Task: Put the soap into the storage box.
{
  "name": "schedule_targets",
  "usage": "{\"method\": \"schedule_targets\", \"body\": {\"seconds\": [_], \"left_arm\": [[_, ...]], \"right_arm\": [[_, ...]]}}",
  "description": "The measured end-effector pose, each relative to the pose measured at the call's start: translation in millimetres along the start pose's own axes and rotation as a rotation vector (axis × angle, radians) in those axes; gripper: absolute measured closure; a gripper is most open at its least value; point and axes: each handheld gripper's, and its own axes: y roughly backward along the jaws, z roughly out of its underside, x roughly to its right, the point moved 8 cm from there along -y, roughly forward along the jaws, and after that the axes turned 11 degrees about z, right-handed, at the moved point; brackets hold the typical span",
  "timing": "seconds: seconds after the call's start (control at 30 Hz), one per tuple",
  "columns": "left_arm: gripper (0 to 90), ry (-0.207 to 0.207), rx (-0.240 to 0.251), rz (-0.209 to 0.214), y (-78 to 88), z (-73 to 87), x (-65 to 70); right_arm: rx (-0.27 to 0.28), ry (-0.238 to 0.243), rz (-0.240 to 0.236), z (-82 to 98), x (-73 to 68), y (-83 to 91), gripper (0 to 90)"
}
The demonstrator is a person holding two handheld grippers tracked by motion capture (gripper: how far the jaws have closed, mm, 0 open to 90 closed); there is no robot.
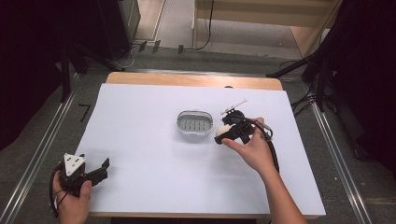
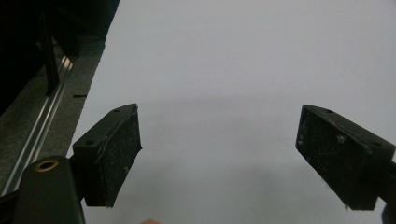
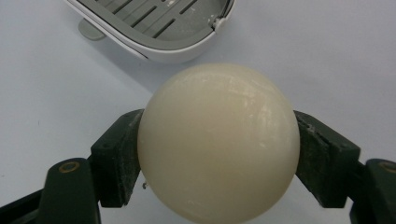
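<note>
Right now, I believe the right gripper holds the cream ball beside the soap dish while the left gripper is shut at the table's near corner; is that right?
Not quite: the left gripper is open, as the left gripper view shows. The right gripper does hold the cream ball beside the soap dish.

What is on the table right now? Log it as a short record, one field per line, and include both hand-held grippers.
surface: white table
held thing: cream round soap, rounded and smooth
right hand-held gripper: shut on the soap, pads pressing on both its sides
soap dish: grey-white, slotted insert, nothing in it, near the table's middle
soap to dish: soap just right of the dish in the high view, apart from it
left hand-held gripper: open, nothing between the jaws, at the table's near left corner
</note>
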Motion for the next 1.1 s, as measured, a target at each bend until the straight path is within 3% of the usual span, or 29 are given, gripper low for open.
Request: {"method": "schedule_targets", "body": {"seconds": [0.47, 1.1], "left_arm": [[14.9, -0.001, -0.002, 0.000, -0.1, 0.0, 0.0], [14.9, -0.002, 0.000, 0.000, 0.1, 0.0, 0.5]], "right_arm": [[0.008, 0.024, -0.004, -22.1, -12.2, 4.4, 25.4], [-0.010, 0.033, -0.023, -53.0, -29.6, -8.8, 25.4]]}}
